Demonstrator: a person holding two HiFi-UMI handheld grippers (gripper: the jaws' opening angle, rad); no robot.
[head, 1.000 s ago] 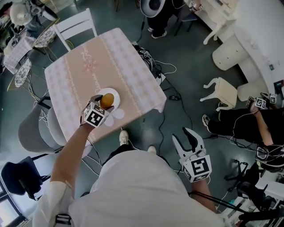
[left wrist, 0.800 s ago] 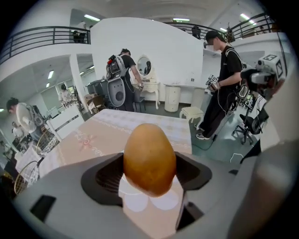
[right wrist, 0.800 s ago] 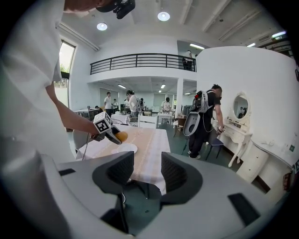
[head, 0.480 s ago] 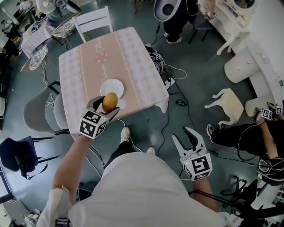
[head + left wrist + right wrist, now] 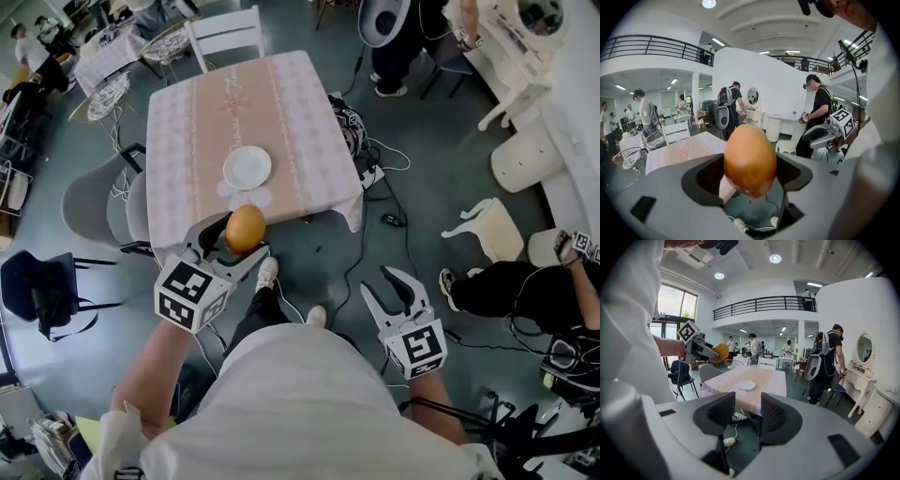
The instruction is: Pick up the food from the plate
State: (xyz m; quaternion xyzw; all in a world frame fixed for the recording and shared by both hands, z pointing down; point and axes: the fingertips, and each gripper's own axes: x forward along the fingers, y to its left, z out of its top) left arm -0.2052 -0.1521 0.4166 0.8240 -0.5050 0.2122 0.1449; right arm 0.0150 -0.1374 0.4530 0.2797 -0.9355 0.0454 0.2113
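Food (image 5: 245, 229) is pinched between the jaws of the left gripper (image 5: 234, 242), in the air just short of the near edge of the table (image 5: 187, 122) that lies ahead of that gripper. In the left gripper view the food (image 5: 750, 159) stands up out of the jaws, and its lower end sinks behind the pads, so how far down it reaches cannot be told. From the head view the near jaw also covers part of its underside. What kind of food it is cannot be made out.

The person's own torso (image 5: 281, 412) fills the bottom of the head view and hides the floor behind both grippers. A sleeve blocks the right edge of the left gripper view.

Ahead of the left gripper, the tablecloth hangs over the table edge. The plate (image 5: 247, 167) lies further on, well apart from the jaws. A grey chair (image 5: 94, 202) stands to that gripper's left, and cables (image 5: 375, 159) trail over the floor to its right.

The right gripper (image 5: 387, 284) hangs low, well apart from the left one, and its jaws are spread with only floor showing between them (image 5: 747, 416). Its view looks across open floor to the plate (image 5: 746, 385).

The food is smooth, egg-shaped and orange-brown, glossy on top and darker towards the bottom.
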